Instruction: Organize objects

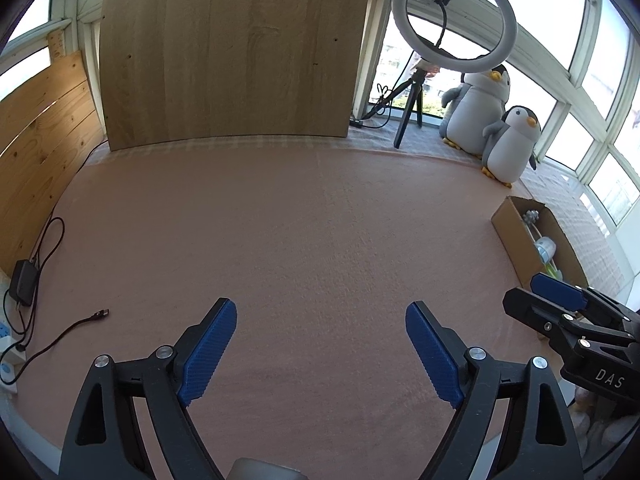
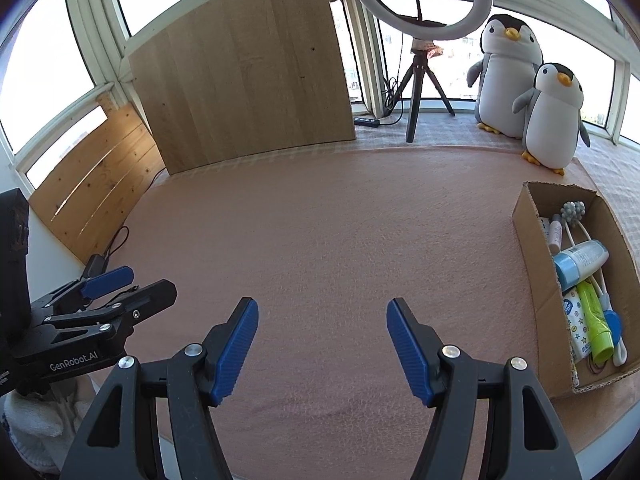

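Observation:
A cardboard box [image 2: 528, 216] lies at the right edge of the pink mat [image 2: 340, 220]; in the left wrist view the box [image 1: 508, 220] is far right. Inside it are a blue-capped white bottle [image 2: 580, 262], a green tube [image 2: 596, 320], a patterned white packet [image 2: 576, 320], a small pink tube [image 2: 555, 232] and a grey knobbly brush [image 2: 573, 211]. My right gripper [image 2: 322, 304] hovers open over bare mat, left of the box, holding nothing. My left gripper [image 1: 322, 310] is open and empty too, beside the right gripper [image 1: 526, 290].
A wooden board [image 1: 232, 52] leans at the back. A ring light on a tripod [image 2: 416, 92] and two plush penguins [image 2: 552, 116] stand at the back right. A charger [image 1: 24, 280] and loose cable [image 1: 80, 324] lie at the mat's left edge.

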### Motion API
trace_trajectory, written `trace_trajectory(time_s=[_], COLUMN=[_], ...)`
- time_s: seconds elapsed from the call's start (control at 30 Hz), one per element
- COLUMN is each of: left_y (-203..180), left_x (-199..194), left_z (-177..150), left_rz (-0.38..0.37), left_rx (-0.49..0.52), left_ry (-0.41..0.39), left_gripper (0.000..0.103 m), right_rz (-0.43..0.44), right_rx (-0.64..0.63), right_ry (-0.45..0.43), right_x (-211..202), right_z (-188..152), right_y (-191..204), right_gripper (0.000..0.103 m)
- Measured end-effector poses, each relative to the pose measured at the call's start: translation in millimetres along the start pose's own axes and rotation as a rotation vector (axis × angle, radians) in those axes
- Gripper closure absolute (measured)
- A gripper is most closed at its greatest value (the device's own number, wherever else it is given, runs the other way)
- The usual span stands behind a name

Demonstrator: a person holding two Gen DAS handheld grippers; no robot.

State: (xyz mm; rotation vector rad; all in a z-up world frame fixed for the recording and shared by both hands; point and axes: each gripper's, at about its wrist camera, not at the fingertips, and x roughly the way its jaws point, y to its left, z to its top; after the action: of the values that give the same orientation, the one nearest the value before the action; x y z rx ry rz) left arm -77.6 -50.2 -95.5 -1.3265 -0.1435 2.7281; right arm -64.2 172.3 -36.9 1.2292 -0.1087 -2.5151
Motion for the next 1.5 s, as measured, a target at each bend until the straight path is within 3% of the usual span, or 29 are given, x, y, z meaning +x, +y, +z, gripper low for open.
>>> trace_trajectory(time_s=[0.27, 1.5], left_y=[9.1, -3.4], left_x=[2.5, 29.5], left_z=[2.7, 17.8], left_rz=[0.056, 0.063], left_rx=[-0.011, -0.011], left_ry=[0.0, 0.013], left_gripper=[0.006, 0.005], right_rz=[-0.01, 0.002], right_rx=[0.01, 0.025], right_ry=[0.005, 0.049], right_x=[3.9, 26.0], right_z=[-1.3, 6.2], right_y=[-0.5, -24.3], right_gripper=[0.04, 0.04])
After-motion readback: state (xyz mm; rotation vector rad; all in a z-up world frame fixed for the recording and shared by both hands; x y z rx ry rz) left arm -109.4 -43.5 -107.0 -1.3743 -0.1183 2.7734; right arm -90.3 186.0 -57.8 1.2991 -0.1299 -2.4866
